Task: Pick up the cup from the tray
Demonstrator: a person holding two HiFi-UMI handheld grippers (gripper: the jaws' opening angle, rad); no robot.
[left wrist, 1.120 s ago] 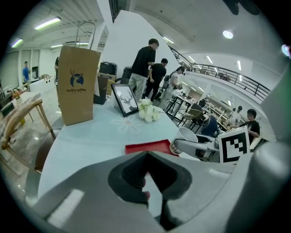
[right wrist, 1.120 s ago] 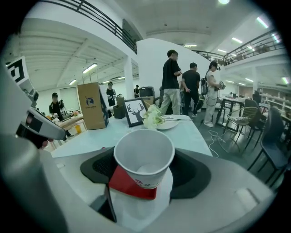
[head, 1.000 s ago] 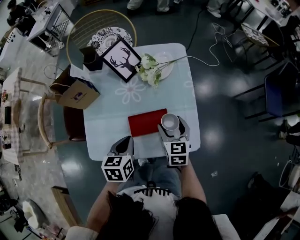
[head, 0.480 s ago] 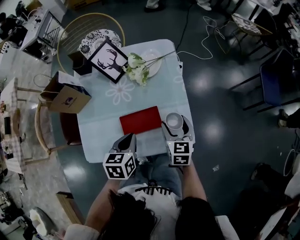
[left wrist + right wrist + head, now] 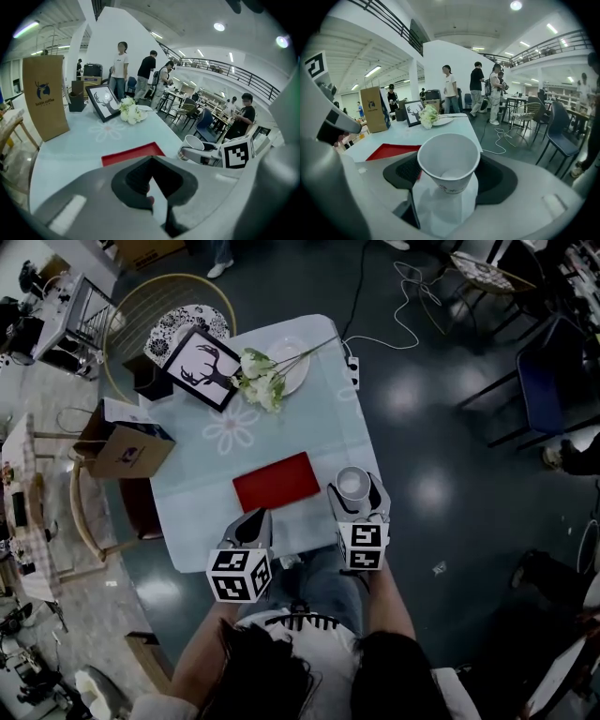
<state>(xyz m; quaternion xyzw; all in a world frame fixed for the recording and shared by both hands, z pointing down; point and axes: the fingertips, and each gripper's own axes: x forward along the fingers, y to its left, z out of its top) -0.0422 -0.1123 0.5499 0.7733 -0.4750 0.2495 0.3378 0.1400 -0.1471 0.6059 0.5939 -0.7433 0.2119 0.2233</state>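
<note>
Cup clamped in right gripper, beside tray; left gripper closed, empty.

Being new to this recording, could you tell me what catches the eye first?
The white paper cup sits clamped in the right gripper, just right of the flat red rectangular tray on the pale table. Farther back, a framed black deer silhouette stands beside white flowers.

The print low on the cup is too small to read.
</note>
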